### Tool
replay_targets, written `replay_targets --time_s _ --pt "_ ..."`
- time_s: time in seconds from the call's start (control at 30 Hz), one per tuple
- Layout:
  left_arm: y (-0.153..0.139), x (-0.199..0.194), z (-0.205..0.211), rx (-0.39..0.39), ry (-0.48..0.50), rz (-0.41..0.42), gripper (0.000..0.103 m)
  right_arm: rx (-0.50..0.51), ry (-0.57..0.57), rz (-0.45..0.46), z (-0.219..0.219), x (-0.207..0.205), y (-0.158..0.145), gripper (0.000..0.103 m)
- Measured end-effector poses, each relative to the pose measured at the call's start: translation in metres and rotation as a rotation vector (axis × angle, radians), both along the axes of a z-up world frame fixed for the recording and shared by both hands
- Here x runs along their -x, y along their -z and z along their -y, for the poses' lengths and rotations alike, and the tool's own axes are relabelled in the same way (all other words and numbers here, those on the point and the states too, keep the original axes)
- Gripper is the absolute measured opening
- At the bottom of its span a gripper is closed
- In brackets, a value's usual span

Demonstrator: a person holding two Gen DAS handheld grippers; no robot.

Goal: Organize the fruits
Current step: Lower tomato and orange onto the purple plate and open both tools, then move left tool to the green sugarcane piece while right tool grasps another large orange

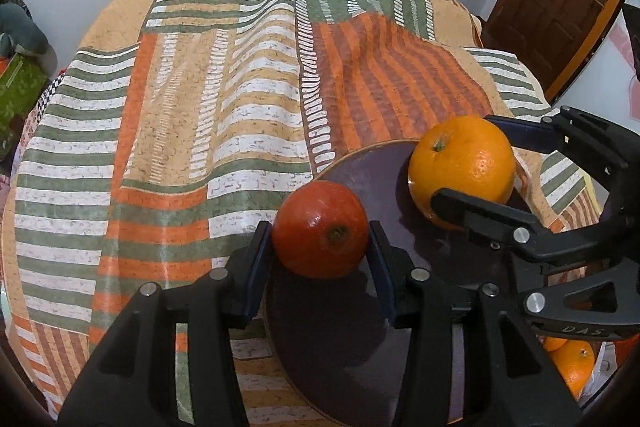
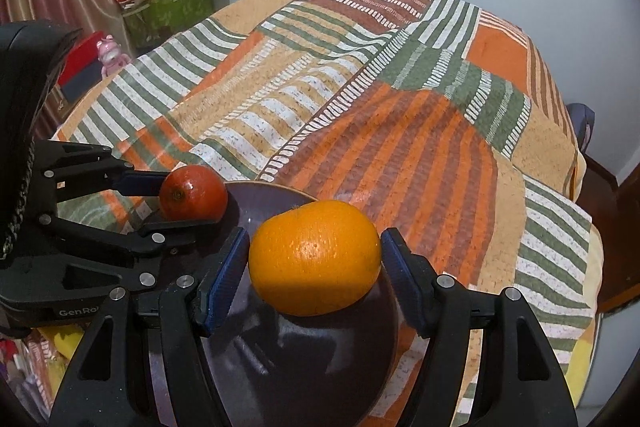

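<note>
Left tool: my left gripper point(image 1: 320, 251) is clamped on the round, glossy red-orange fruit point(image 1: 321, 229), its blue ribbed pads point(image 1: 256, 267) pressing both sides.
Left fruit position: held over the near-left rim of the dark purple glazed round plate point(image 1: 360, 347); I cannot tell whether it touches the glaze.
Plate: smooth, reflective, lying on the striped orange, green and white bedspread point(image 1: 180, 107), which is soft and rumpled.
Right tool: my right gripper point(image 2: 314, 267) is closed around the large, dimpled bright-orange orange point(image 2: 315, 257), which sits over the plate's middle.
Spare fruit: more oranges point(image 1: 574, 367) lie below the right tool, at the bed's edge.
Risk, rolling: both fruits are round and the glaze looks slick; released carelessly, I expect they'd roll off.
Risk, tipping: the cloth gives underneath, so weight at the rim could tilt the plate.
Risk, collision: my tools are close together and could knock.
</note>
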State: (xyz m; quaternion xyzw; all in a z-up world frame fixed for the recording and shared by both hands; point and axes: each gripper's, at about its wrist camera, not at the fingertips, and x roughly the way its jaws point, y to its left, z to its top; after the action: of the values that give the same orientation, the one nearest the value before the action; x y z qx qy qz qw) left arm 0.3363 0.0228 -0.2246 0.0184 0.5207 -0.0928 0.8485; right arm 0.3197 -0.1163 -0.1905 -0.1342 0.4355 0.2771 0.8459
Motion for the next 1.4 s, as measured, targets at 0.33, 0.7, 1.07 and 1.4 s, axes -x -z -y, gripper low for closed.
replay_targets --time_s 0.33,0.7,1.07,1.4 --pt "-0.043 0.029 -0.008 0.010 -0.044 0.100 0.063 -0.044 0.038 0.049 0.011 0.019 -0.031 0.065" --pt "-0.108 0.110 -0.017 -0.006 -0.061 0.269 0.081 -0.068 0.117 0.177 0.045 0.089 -0.075 0.071" --pt "-0.098 0.174 -0.011 -0.011 -0.058 0.238 0.087 -0.095 0.182 0.231 0.081 0.155 -0.081 0.078" --pt "-0.058 0.199 0.001 0.029 -0.063 0.116 0.087 -0.086 0.217 0.165 0.097 0.188 -0.050 0.078"
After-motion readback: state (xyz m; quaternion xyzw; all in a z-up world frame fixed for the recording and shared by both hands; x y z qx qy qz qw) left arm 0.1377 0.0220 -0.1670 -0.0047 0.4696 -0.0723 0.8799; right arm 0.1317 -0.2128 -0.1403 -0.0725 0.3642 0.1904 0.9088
